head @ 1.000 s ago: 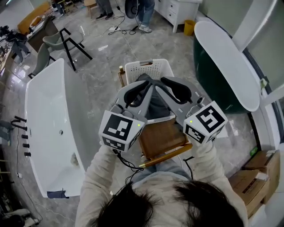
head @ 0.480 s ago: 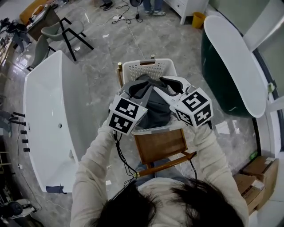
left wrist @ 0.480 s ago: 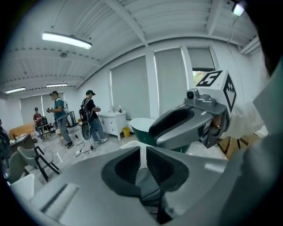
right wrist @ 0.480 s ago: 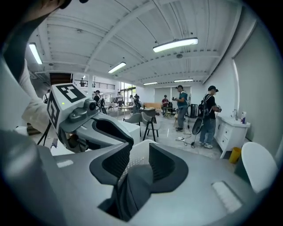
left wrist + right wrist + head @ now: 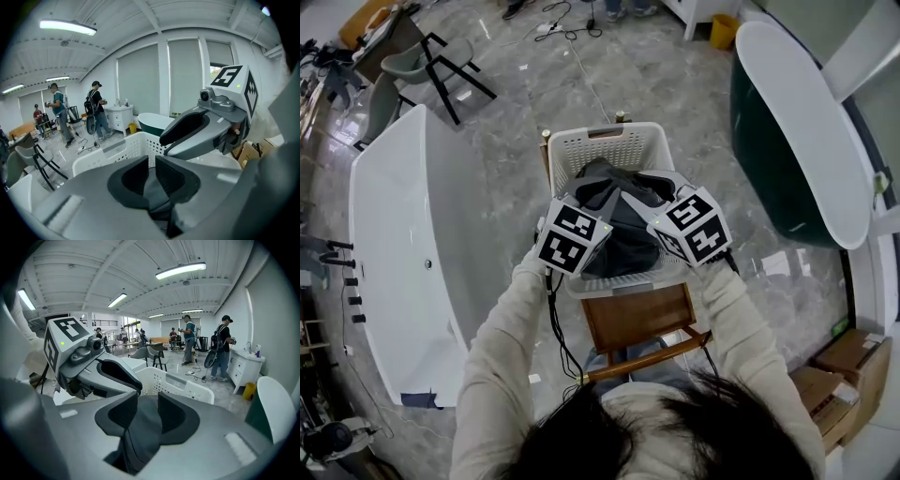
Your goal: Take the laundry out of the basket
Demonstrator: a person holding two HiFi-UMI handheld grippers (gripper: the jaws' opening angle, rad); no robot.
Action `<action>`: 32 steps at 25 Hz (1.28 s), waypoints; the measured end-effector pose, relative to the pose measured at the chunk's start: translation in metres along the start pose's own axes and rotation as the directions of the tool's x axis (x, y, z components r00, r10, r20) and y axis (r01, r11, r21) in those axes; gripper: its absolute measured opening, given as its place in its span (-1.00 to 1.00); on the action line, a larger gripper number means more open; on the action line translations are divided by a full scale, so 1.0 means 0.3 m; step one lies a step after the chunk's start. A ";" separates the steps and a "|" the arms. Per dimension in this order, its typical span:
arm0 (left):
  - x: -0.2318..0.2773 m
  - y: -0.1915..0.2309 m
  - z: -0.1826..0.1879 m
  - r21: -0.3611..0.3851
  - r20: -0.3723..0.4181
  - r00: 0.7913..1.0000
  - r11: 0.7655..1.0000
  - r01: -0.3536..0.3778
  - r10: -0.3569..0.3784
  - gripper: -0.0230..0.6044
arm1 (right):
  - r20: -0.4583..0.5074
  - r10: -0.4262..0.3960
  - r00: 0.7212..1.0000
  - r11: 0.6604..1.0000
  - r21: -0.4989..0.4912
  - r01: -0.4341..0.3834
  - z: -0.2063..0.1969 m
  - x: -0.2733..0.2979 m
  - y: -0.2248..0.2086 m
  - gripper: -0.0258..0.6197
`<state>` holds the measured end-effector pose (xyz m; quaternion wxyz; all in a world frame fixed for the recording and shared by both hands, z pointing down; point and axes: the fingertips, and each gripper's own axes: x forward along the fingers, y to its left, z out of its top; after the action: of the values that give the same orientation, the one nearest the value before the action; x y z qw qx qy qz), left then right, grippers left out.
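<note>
The laundry point(image 5: 623, 234), a heap of dark grey cloth, lies in the white basket point(image 5: 609, 148). It fills most of the basket and rises above the rim. The basket stands on the seat of a wooden chair point(image 5: 639, 314), directly in front of the person.

Both grippers are down at the heap, side by side. They point away from the person and slant downward, with their marker cubes point(image 5: 572, 239) over the basket's near corners.

The left gripper point(image 5: 151, 164) has its jaws a narrow slot apart. The basket's perforated wall shows through the slot at the tips and grey cloth shows lower down, with neither pad seen pressing on it.

The right gripper point(image 5: 147, 401) has its jaws moderately apart, and they have just been opening. Grey cloth fills the gap between them and runs back toward the camera, with no pad visibly squeezing it. Each gripper view shows the other gripper close alongside.

Cream sleeves point(image 5: 502, 347) reach up from the bottom of the head view to the grippers. A long white bathtub point(image 5: 394, 234) stands on the grey stone floor point(image 5: 516, 122) to the person's left. A dark green tub point(image 5: 764, 178) with a white rim is on the right, and cardboard boxes point(image 5: 848, 361) sit at the lower right. In the gripper views, several people point(image 5: 224, 350) stand in the background near a white cabinet point(image 5: 246, 364).
</note>
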<state>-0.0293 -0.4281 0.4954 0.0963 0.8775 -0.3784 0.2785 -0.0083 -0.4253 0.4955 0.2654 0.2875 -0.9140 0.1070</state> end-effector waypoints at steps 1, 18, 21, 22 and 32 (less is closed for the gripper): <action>0.008 0.000 -0.008 -0.023 -0.002 1.000 1.000 0.003 -0.004 -0.77 | -0.008 0.000 1.000 1.000 0.002 0.000 -0.008 0.006 -0.003 -0.42; 0.135 -0.015 -0.128 0.152 -0.204 0.978 0.988 -0.005 0.036 -0.66 | -0.316 -0.024 0.948 0.976 -0.212 -0.046 -0.188 0.104 0.031 -0.15; 0.157 -0.013 -0.141 0.170 -0.237 0.971 0.985 0.005 0.036 -0.66 | -0.388 -0.048 0.920 0.960 -0.272 -0.065 -0.219 0.129 0.030 -0.06; 0.163 -0.004 -0.144 0.162 -0.247 0.968 0.987 0.004 0.036 -0.66 | -0.408 -0.057 0.911 0.954 -0.290 -0.071 -0.225 0.139 0.029 -0.06; 0.157 0.057 -0.106 0.100 -0.207 0.978 0.995 -0.004 0.025 -0.75 | -0.541 -0.054 0.839 0.932 -0.328 -0.152 -0.349 0.249 0.076 -0.07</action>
<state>-0.0285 -0.4567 0.5476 0.0896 0.8443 -0.3585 0.3881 -0.0290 -0.4052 0.6229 0.5574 0.1684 -0.8127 0.0224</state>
